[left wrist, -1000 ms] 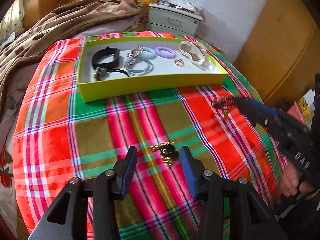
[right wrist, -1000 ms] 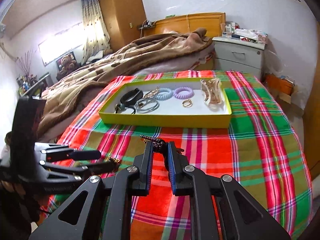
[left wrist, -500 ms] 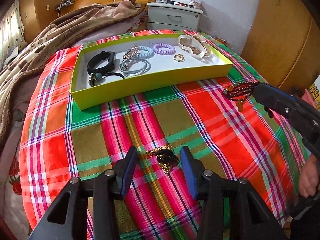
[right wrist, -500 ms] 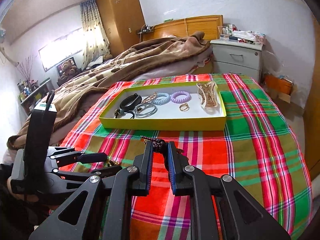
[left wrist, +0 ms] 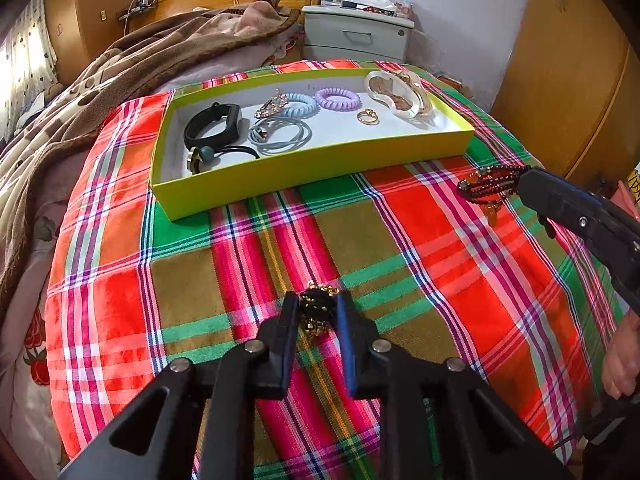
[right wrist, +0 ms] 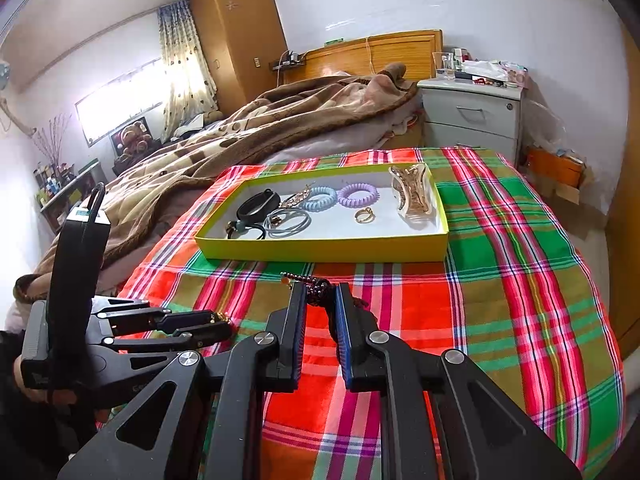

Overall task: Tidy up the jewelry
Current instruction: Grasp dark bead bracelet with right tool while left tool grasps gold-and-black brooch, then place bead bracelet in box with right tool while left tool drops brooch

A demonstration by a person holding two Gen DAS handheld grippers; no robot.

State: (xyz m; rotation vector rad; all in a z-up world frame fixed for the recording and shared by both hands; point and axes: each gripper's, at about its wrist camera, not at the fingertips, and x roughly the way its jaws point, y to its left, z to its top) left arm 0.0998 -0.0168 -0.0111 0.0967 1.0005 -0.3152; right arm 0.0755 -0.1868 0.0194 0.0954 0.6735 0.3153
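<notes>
Left gripper (left wrist: pixel 318 310) closing around black-and-gold brooch (left wrist: pixel 317 307) on plaid cloth (left wrist: pixel 420 248); right gripper (right wrist: pixel 321 300) clamps dark beaded bracelet (right wrist: pixel 316 286).

Black-and-gold brooch (left wrist: pixel 317 307) on the plaid cloth (left wrist: pixel 400 248) between my left tool's closing jaws, dark beaded bracelet (right wrist: pixel 316 286) pinched in my right tool, yellow-green tray (left wrist: pixel 312 168) holding hair ties and rings

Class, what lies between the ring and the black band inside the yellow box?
In the left wrist view, grey hair ties lie between the ring and the black band.
</notes>
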